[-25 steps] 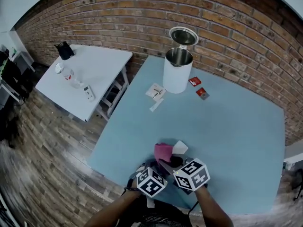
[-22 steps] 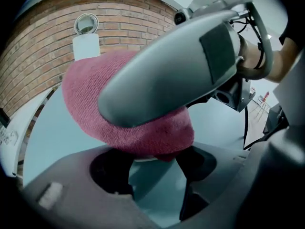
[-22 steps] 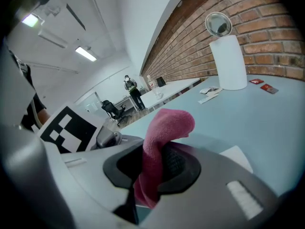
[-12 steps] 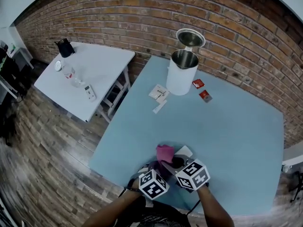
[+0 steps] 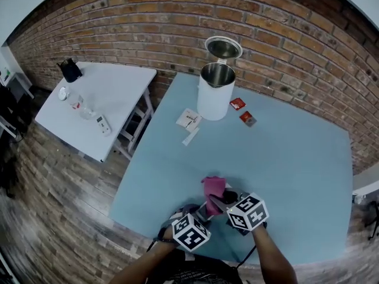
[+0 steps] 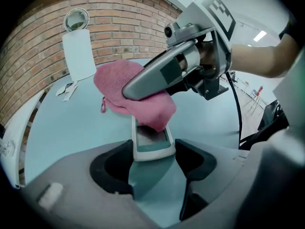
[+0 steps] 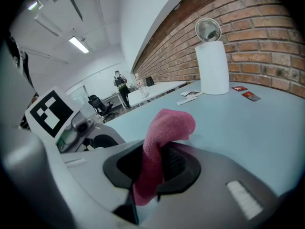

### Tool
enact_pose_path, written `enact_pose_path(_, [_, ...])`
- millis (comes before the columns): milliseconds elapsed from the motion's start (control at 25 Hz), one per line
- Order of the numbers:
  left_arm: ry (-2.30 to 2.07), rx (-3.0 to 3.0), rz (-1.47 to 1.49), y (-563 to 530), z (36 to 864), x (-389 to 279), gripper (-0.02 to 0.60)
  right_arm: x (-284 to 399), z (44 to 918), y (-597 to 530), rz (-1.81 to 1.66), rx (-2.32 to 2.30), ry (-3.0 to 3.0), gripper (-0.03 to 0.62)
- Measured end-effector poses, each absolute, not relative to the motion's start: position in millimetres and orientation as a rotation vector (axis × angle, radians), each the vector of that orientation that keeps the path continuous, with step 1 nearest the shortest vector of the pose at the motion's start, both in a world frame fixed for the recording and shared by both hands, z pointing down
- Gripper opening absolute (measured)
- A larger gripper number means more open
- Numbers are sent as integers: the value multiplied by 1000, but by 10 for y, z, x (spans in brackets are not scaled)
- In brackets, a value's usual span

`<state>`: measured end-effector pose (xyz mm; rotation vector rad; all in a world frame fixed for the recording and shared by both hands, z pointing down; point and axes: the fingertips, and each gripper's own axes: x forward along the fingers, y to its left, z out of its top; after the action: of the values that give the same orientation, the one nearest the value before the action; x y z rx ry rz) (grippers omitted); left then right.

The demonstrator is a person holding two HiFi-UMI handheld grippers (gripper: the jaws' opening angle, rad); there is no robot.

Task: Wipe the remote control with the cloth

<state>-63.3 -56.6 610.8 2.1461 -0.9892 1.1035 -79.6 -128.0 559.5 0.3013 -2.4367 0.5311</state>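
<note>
Blue table (image 5: pixel 296 158) lies below the remote (image 6: pixel 151 142), clamped by the left gripper (image 6: pixel 153 150); the cloth (image 6: pixel 116 87), pinched by the right gripper (image 7: pixel 159 163), covers its far end. Wiping is judged underway.

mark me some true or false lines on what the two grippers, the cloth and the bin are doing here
1. The left gripper grips one end of the remote control. True.
2. The right gripper holds the cloth, which covers the far part of the remote control. True.
3. The cloth is blue. False: it is pink.
4. The lid of the bin is shut. False: the lid stands open.
5. Two red packets lie on the table beside the bin. True.
</note>
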Motion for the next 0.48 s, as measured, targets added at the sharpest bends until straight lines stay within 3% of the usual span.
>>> enact_pose_path(480, [-979, 2128, 1121, -554, 6120, -651, 275, -371, 5596, -1848, 699, 575, -2437, 77])
